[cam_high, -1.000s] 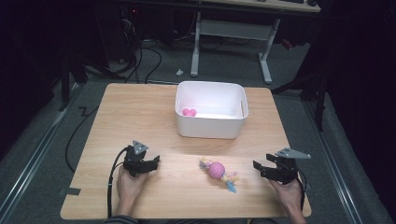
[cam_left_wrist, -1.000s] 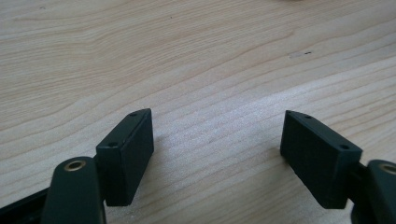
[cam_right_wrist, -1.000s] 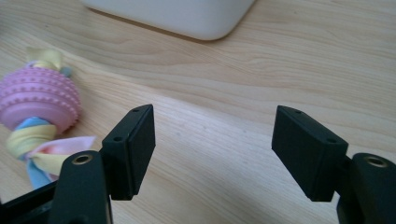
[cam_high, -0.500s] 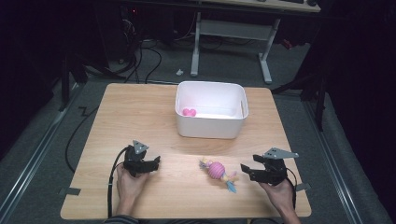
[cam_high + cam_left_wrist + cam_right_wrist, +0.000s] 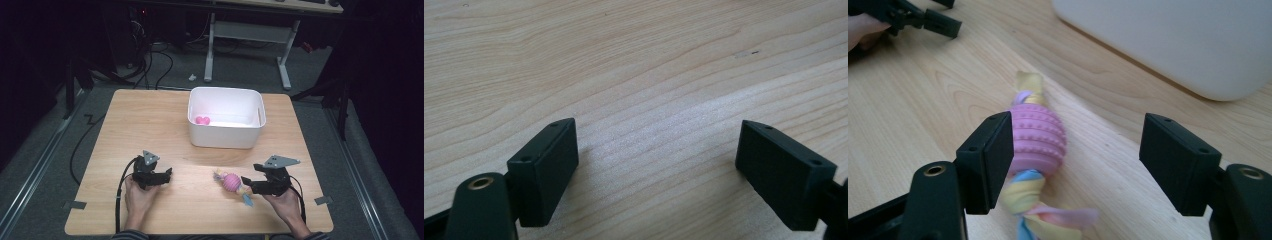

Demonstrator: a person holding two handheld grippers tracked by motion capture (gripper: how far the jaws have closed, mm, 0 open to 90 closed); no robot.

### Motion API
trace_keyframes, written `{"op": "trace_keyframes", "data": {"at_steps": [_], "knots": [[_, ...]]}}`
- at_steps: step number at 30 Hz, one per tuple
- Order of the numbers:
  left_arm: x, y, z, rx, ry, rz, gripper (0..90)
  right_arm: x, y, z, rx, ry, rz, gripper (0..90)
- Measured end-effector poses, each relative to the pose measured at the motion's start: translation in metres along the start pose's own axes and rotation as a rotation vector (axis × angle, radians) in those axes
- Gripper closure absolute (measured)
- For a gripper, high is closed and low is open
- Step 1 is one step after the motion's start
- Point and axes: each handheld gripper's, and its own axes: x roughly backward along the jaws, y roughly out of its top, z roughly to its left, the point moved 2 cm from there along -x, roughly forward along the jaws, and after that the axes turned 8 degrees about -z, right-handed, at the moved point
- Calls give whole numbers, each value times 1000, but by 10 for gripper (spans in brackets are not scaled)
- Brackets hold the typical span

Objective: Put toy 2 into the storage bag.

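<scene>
Dim room — grey floor (image 5: 45, 150) (cables), white desk frame (image 5: 250, 35).

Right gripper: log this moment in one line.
right gripper: open, at pink rope toy, not gripping | left gripper: open over bare table | white bin: small pink item inside

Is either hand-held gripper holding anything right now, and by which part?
Nothing is held. The right hand-held gripper is open around the pink toy, not clamped; the left hand-held gripper is open over bare table.
</scene>
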Motion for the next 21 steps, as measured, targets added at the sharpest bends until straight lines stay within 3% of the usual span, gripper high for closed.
{"op": "trace_keyframes", "data": {"at_steps": [7, 9, 21], "knots": [[0, 0, 0, -3, 0, 0, 172, -13, 1, 13, 40, 32, 12, 288], [0, 0, 0, -3, 0, 0, 171, -22, 1, 18, 48, 49, 45, 284], [0, 0, -1, -6, 0, 0, 168, -43, -4, 30, 100, 46, 117, 267]]}}
